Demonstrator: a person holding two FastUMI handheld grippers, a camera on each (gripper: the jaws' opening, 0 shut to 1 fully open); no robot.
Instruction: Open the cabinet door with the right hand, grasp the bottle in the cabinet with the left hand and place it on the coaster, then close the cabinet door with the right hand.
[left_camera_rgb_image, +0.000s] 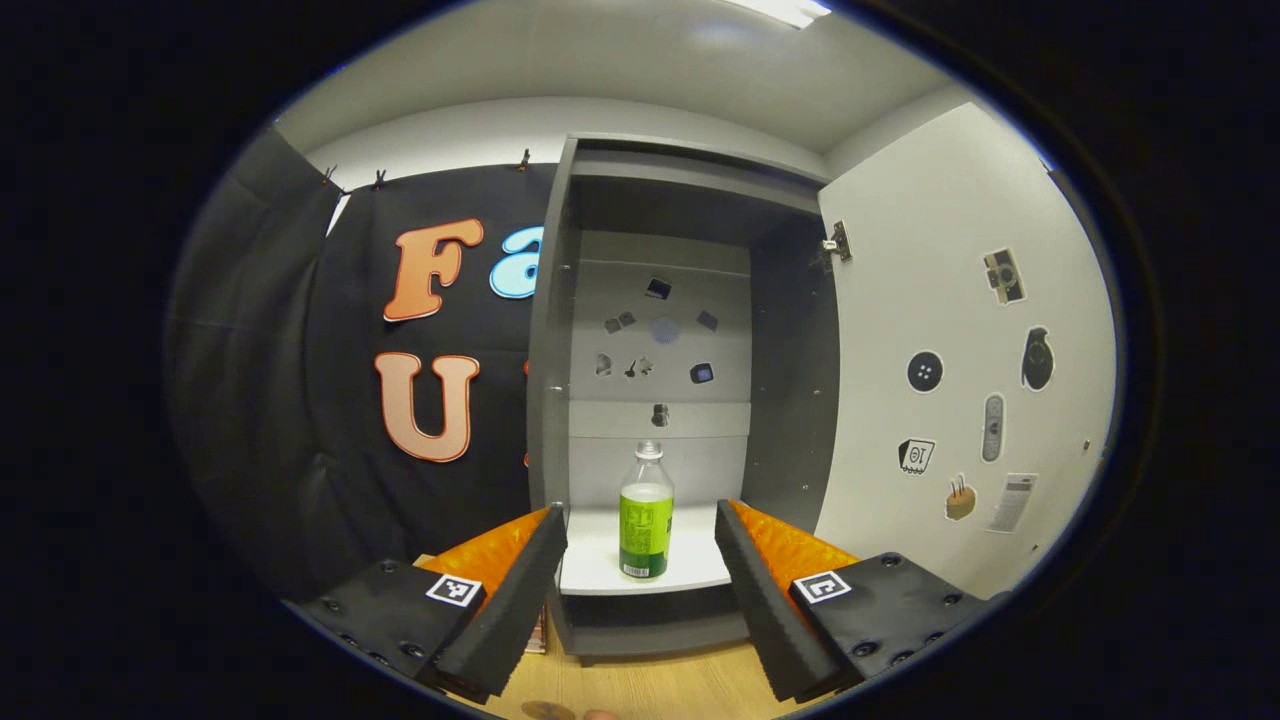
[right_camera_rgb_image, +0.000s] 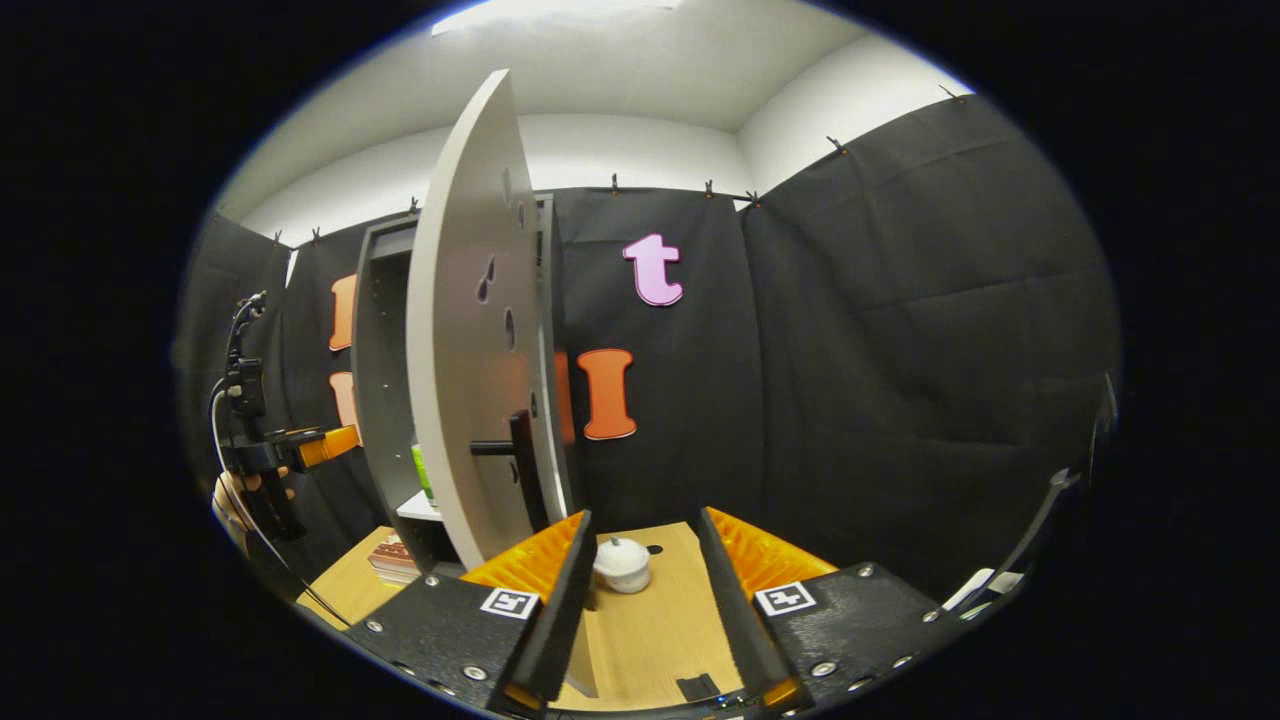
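My left gripper (left_camera_rgb_image: 640, 600) gapes before the upright bottle (left_camera_rgb_image: 646, 512); nothing between. Door (right_camera_rgb_image: 465, 380) swung wide beside my open right gripper (right_camera_rgb_image: 640, 610).

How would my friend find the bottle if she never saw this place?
Find the tall grey cabinet with its door swung open. On the white shelf at the bottom stands the bottle, upright and alone. It is clear with a green label, unlike the small flat stickers on the back wall behind it.
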